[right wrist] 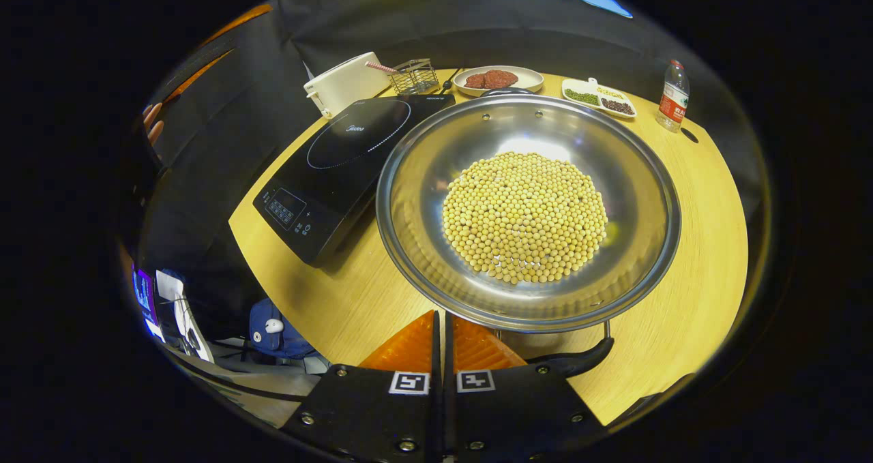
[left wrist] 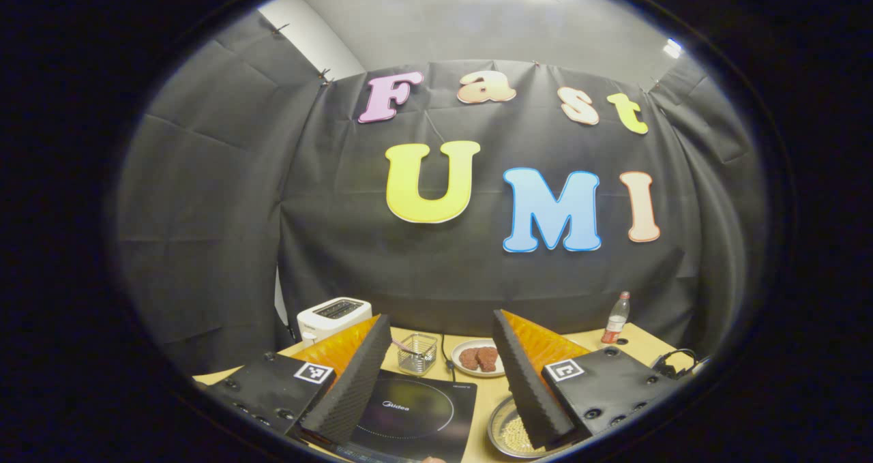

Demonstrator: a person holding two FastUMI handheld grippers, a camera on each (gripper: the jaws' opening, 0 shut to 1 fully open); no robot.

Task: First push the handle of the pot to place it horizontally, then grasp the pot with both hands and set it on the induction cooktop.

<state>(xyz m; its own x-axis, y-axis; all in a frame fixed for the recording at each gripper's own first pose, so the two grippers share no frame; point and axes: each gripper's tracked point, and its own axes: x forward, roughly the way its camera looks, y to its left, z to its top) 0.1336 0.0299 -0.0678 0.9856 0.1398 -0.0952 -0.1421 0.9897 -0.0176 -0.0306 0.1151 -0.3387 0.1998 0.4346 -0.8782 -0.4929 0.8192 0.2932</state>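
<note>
toaster: white boxy toaster [right wrist: 344, 83] sits far left at the back of the round wooden table [right wrist: 689, 258]
basket: small wire mesh basket [right wrist: 416, 76] just right of the toaster, a pink-striped stick poking out of it
cooktop: flat black glass induction cooktop [right wrist: 341, 170] lies left of the pot, its edge touching or tucked under the pot's rim, can't tell which
left gripper: left gripper [left wrist: 440, 374] hangs wide open above the cooktop, holding nothing
pot: big shiny steel pot [right wrist: 416, 176] full of yellow soybeans [right wrist: 525, 216] sits mid-table, not on the cooktop; its black curved handle [right wrist: 580, 362] points toward the near edge
right gripper: right gripper [right wrist: 443, 340] has its fingers pressed together on nothing, just beside the handle
plate: white plate with reddish meat patties [right wrist: 492, 79] behind the pot
dish: white divided dish of green and dark beans [right wrist: 600, 98] to its right
bottle: clear plastic bottle with red label [right wrist: 673, 96] far right
</note>
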